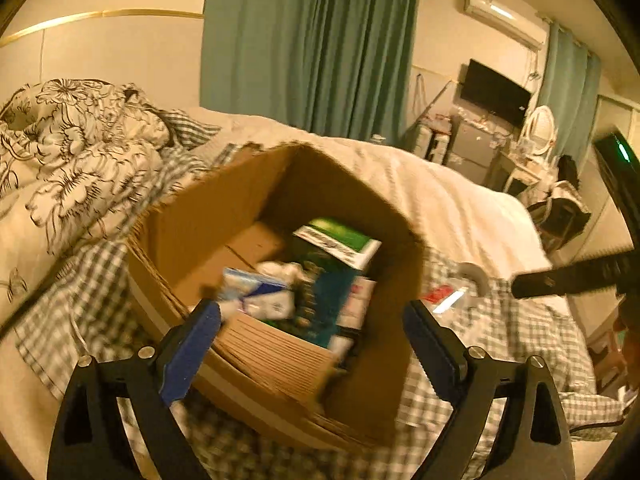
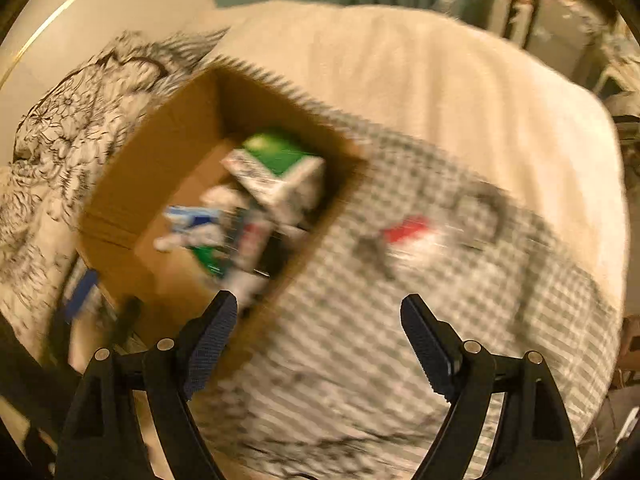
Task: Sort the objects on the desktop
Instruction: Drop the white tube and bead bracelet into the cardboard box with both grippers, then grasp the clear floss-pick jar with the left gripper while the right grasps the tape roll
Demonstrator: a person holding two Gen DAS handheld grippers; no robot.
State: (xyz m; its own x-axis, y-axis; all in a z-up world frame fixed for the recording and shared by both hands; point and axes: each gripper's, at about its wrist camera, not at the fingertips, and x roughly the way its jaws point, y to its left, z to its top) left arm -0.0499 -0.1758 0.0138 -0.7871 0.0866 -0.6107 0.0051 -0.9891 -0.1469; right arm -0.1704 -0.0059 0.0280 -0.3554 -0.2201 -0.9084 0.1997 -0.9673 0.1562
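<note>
1. My left tool [image 1: 312, 322] is spread wide with nothing between its blue-padded fingers [image 1: 188, 354]; it hangs over the near edge of the cardboard box [image 1: 192, 220].
2. My right tool [image 2: 318, 314] is just as wide open and holds nothing. Its left finger sits over the box's near right corner, and the rest of it is above the checked cloth [image 2: 360, 340].
3. The cardboard box [image 2: 120, 184] stands open on the bed [image 1: 440, 184], on the checked cloth [image 1: 500, 332].
4. Inside it I see a green-and-white carton [image 1: 340, 240] against the far right wall, a blue-and-white packet [image 1: 256, 292] nearer the middle, and a dark teal pack [image 1: 320, 300] beneath them. Blur hides finer detail.
5. Outside the box, to its right on the cloth, lie a red-and-white packet [image 2: 408, 232] and a roll of tape [image 1: 476, 276], near each other. From the right wrist view the roll is only a dark smeared ring.
6. A floral duvet [image 1: 80, 152] is bunched to the left of the box.
7. One finger of my right tool [image 1: 568, 280] reaches in from the right edge of the left wrist view, near the tape.
</note>
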